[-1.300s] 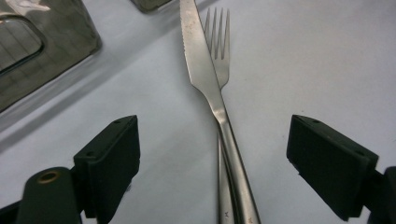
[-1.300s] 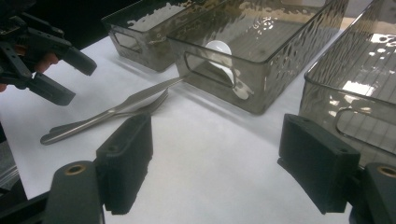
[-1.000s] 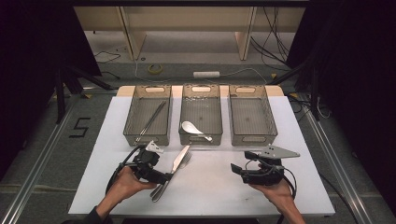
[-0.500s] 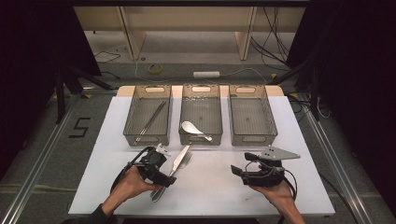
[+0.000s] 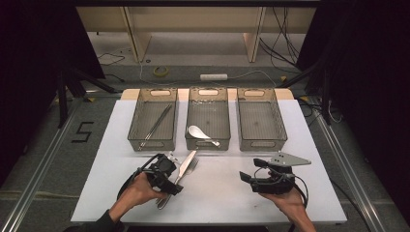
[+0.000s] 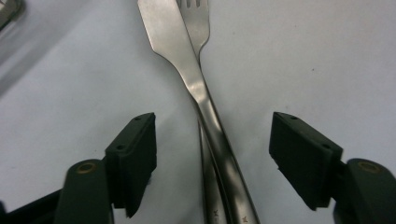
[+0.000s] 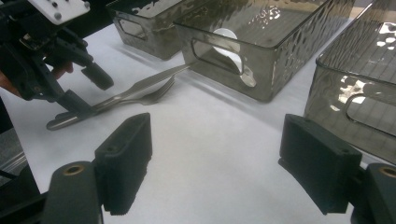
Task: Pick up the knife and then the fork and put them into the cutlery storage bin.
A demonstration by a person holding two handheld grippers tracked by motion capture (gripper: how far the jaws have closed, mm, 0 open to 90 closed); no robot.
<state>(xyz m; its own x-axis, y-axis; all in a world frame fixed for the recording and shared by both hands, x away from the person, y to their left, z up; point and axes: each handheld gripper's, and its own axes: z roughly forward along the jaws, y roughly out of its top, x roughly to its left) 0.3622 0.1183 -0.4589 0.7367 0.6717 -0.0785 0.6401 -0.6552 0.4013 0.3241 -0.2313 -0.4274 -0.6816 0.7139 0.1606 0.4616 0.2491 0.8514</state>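
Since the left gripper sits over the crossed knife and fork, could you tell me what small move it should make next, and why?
Probably keep closing the left gripper on the knife. Its jaws have just been closing, yet gaps remain beside both pads, and the knife's handle lies atop the fork, midway between them.

You have three bins in a row at the far side of the table (image 5: 309,193): the left bin (image 5: 153,118) holds the chopsticks (image 5: 155,125), the middle bin (image 5: 208,117) holds the spoon (image 5: 200,134), and the right bin (image 5: 261,117) stands beside it. Just before the middle bin, the knife (image 5: 184,165) lies across the fork (image 5: 189,167). Your left gripper (image 5: 170,180) sits over their handles; your right gripper (image 5: 247,179) is well apart to the right.
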